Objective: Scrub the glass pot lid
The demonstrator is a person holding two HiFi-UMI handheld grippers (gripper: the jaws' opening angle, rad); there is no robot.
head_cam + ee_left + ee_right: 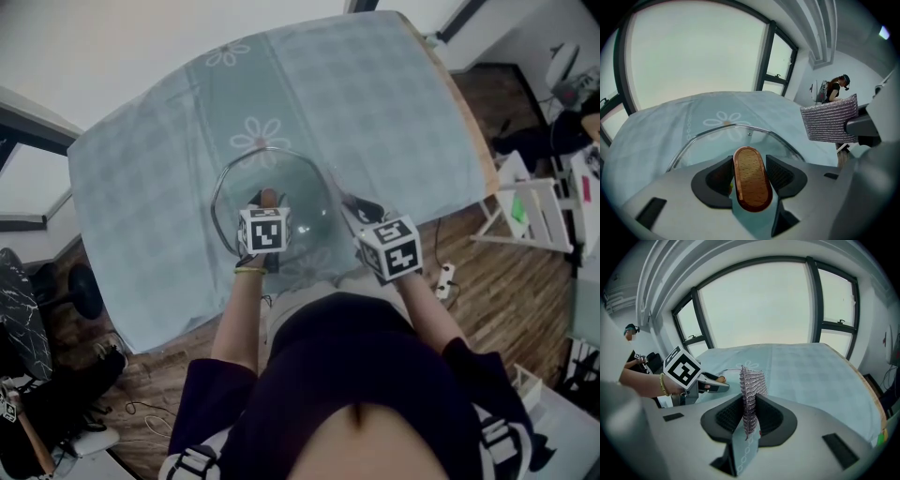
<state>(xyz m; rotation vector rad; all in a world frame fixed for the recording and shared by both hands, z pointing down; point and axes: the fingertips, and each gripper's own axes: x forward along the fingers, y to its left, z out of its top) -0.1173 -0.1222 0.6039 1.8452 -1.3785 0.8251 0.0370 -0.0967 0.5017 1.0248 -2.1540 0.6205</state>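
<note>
I'm holding the left gripper (750, 174) wide open around the wooden knob (751, 185) of the glass pot lid (717, 140). The pads are flanking the knob but not clearly pressing on it. The lid is lying on the cloth-covered surface (375, 112) just in front of me. My right gripper (750, 414) is pinching a silvery scrubbing cloth (751, 380) and hovering beside the lid, apart from it. I'm judging the scrubbing not yet begun: I'm still needing to steady the knob, and all the rubbing is left.

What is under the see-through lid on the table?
The blue flowery tablecloth shows through the glass lid. The patch beneath the wooden knob and the left gripper is covered, so I cannot see it.
</note>
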